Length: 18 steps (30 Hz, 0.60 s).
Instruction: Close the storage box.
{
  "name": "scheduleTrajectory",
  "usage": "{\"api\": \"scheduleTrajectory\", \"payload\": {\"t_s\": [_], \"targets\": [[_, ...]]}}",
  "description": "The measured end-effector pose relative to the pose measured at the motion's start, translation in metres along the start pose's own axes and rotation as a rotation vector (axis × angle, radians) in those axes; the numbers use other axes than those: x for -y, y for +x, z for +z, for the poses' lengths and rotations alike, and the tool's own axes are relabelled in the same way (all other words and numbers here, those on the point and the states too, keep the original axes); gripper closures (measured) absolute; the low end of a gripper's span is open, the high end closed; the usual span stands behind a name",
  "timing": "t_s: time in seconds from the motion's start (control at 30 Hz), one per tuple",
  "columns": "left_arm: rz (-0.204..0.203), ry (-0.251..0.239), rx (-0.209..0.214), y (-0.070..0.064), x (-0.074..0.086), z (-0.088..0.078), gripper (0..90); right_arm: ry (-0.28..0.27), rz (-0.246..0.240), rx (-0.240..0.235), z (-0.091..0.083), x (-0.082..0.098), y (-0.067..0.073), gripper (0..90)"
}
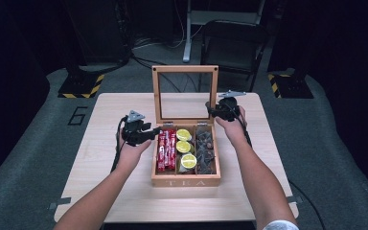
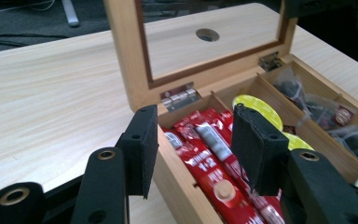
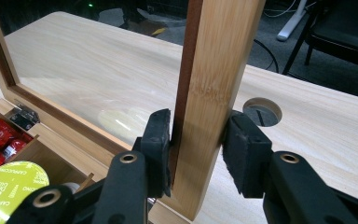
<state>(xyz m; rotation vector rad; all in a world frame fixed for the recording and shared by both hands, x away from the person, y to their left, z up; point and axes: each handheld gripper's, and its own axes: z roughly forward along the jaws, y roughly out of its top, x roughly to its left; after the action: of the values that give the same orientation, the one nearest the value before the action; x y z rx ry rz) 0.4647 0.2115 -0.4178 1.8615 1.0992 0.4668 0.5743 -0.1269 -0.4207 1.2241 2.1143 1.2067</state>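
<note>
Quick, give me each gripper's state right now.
Left gripper: open, jaws straddling the tea box wall, gripping nothing.
Right gripper: closed on the upright lid frame.

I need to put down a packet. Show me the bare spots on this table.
The pale wooden table is bare left of the wooden tea box, along its near edge, and right of the box. The box's three compartments are full, and behind it stands the glass-paned lid.

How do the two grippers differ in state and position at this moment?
The right gripper is shut on the lid frame, holding it upright; the left gripper is open, gripping nothing. The left hovers over the red sachets, the right at the lid's edge. Both have black fingers.
</note>
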Motion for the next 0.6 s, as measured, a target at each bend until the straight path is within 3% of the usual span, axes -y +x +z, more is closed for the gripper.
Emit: {"api": "scheduleTrajectory", "payload": {"t_s": [0.33,0.6], "targets": [[-0.025,0.02,0.019,-0.013,0.013,0.001,50.8,0.002,0.003,0.007,0.0,0.0,0.002,61.0],[0.01,0.053,0.022,-0.026,0.024,0.011,50.8,0.004,-0.011,0.012,0.001,0.001,0.002,59.0]]}}
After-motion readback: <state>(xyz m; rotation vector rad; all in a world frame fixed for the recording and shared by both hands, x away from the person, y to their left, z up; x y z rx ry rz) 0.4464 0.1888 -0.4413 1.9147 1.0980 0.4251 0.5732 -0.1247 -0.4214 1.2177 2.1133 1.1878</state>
